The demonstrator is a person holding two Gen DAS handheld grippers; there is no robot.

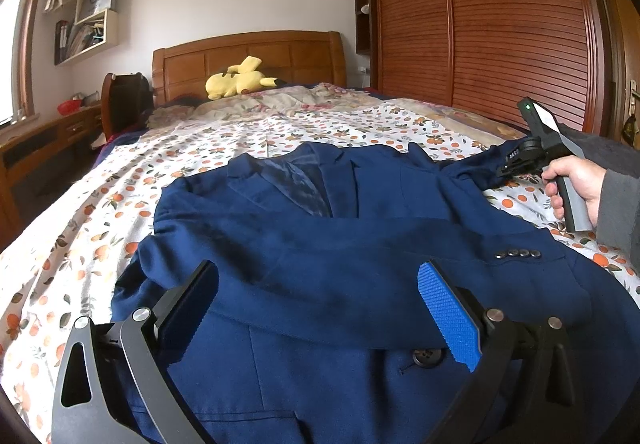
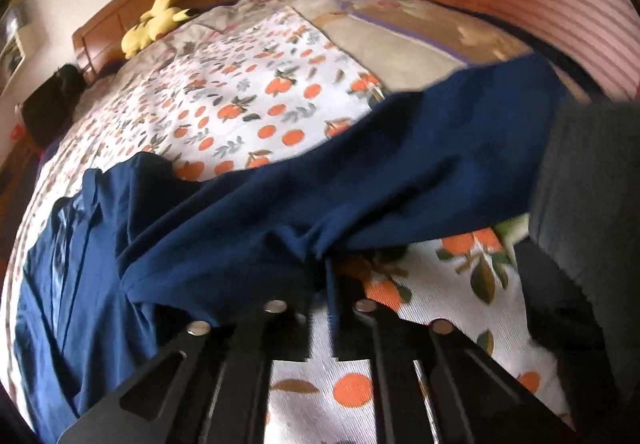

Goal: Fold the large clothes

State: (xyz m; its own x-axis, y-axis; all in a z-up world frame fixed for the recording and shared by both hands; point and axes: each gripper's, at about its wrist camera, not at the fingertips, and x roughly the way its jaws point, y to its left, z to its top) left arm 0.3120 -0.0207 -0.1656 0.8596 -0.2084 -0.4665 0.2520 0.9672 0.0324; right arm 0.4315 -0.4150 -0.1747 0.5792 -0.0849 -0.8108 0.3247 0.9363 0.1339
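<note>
A navy blue blazer (image 1: 320,244) lies face up on the bed, collar toward the headboard, one sleeve folded across its chest. My left gripper (image 1: 320,308) is open and empty, hovering over the blazer's lower front near a button (image 1: 427,357). My right gripper (image 2: 325,284) is shut on a pinch of the blazer's other sleeve (image 2: 360,172), held just above the sheet. In the left wrist view the right gripper (image 1: 516,160) shows at the far right, at that sleeve's upper part.
The bed has an orange-print sheet (image 1: 100,212) and a wooden headboard (image 1: 248,56). A yellow plush toy (image 1: 236,78) lies near the pillows. A wooden wardrobe (image 1: 500,24) stands on the right, a desk (image 1: 48,136) and wall shelves on the left.
</note>
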